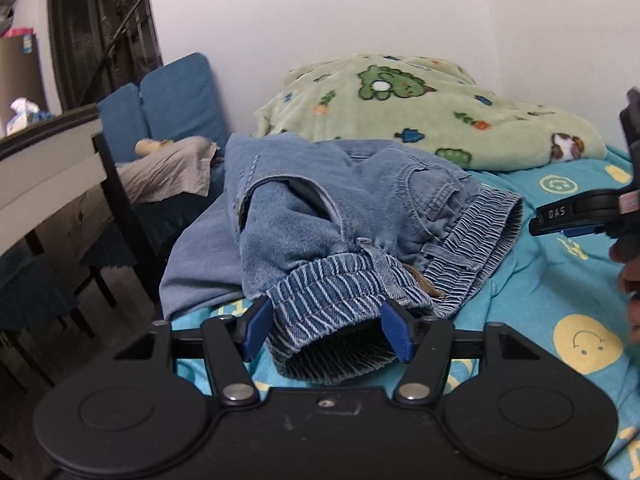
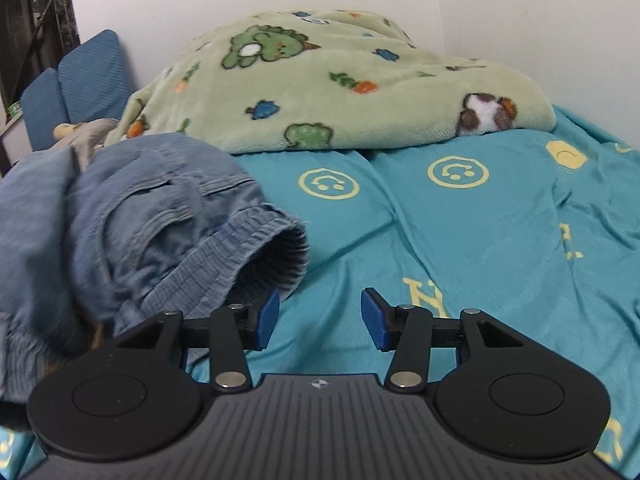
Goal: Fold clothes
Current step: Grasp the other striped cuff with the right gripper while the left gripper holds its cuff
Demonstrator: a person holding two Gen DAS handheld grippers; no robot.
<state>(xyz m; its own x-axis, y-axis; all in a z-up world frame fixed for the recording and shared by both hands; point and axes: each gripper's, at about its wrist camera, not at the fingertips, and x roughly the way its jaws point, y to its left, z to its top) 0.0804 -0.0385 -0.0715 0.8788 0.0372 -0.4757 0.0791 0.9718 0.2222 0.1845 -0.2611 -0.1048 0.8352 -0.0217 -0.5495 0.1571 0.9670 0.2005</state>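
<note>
Jeans (image 1: 320, 216) lie crumpled at the bed's (image 2: 460, 240) left edge. Left gripper (image 1: 328, 330), wide, straddles the ribbed waistband (image 1: 332, 292); right gripper (image 2: 320, 316) gapes empty just beside it. Risk: pinching one layer only, or tugging denim off the edge.

I see a bed with a blue-green sheet (image 2: 460, 240) that has yellow smiley faces on it. A crumpled pair of blue jeans (image 1: 340, 216) lies on the sheet. Just behind the jeans, by the wall, a soft green blanket (image 2: 340, 80) lies in a heap.
</note>
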